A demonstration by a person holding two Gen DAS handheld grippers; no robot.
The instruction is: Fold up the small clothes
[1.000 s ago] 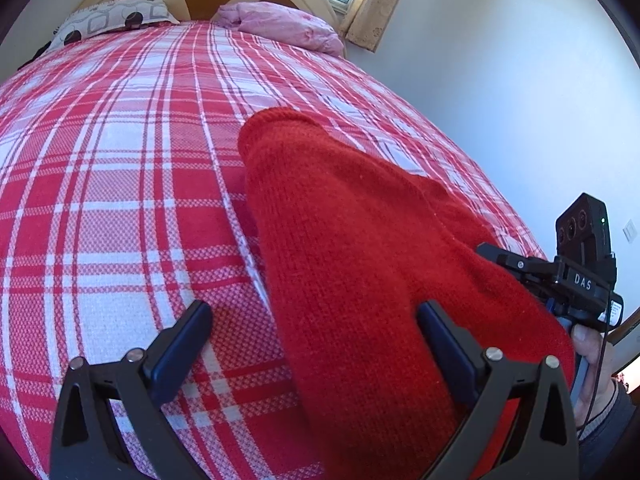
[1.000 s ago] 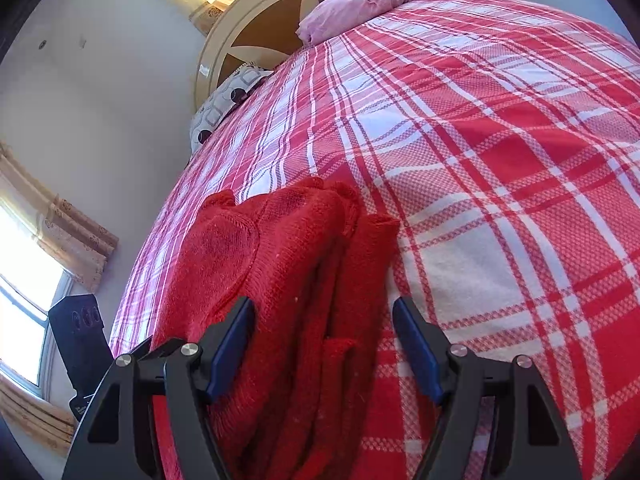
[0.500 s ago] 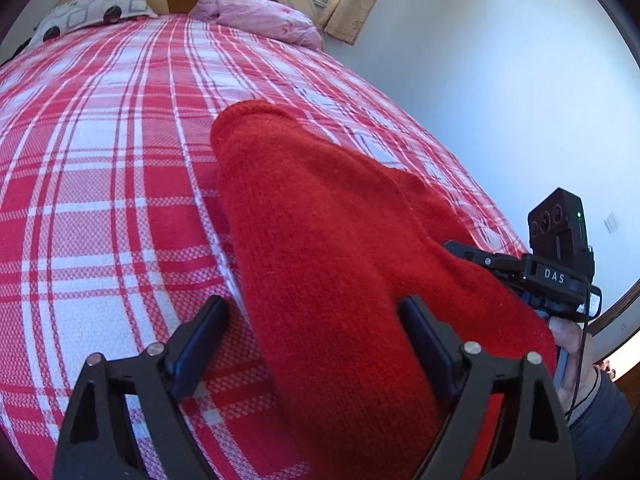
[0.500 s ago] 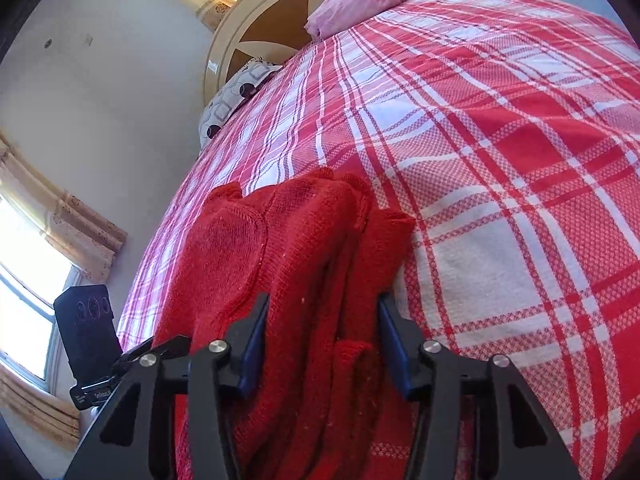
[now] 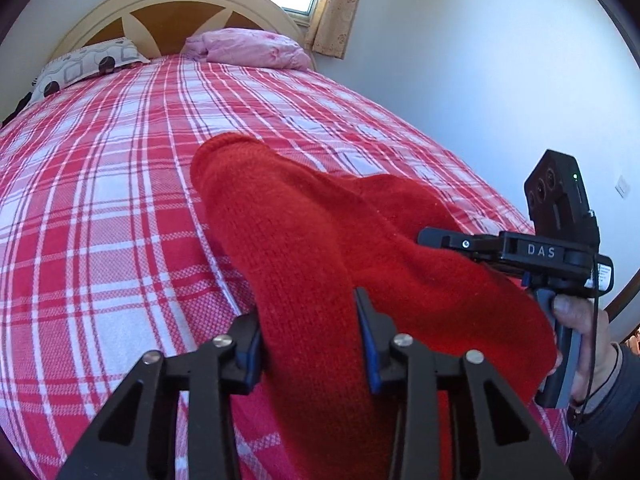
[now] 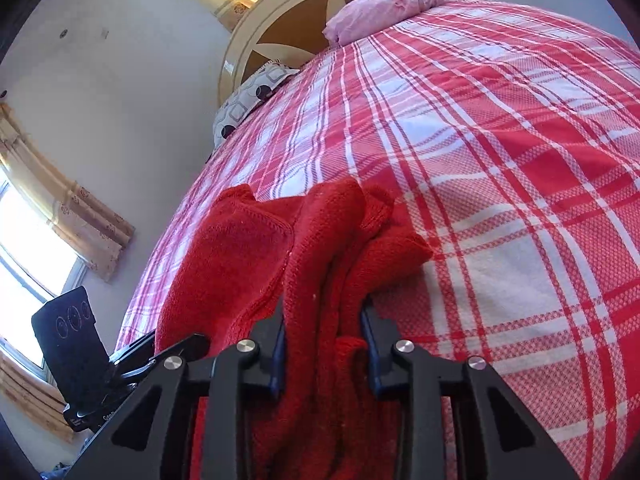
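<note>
A red knit sweater [image 5: 320, 240] lies bunched on the red and white plaid bedspread [image 5: 100, 200]. My left gripper [image 5: 308, 340] has a thick fold of it between its blue pads, which press into the knit while the jaws are closing. In the right wrist view the same sweater [image 6: 248, 256] shows layered folds and a hemmed edge. My right gripper [image 6: 324, 344] pinches a bundle of those folds, its jaws closing too. A hand [image 5: 576, 320] grips the right gripper's handle at the sweater's right side.
A patterned pillow [image 5: 80, 68] and a pink pillow [image 5: 248, 48] lie against the cream and wood headboard [image 5: 172, 12]. A white wall [image 5: 480, 80] runs close along the bed's right edge. Curtained windows [image 6: 24, 240] are lit brightly.
Both grippers' jaws have come together onto the sweater's folds. The left gripper has risen a little and the fold now stands up between its pads.
</note>
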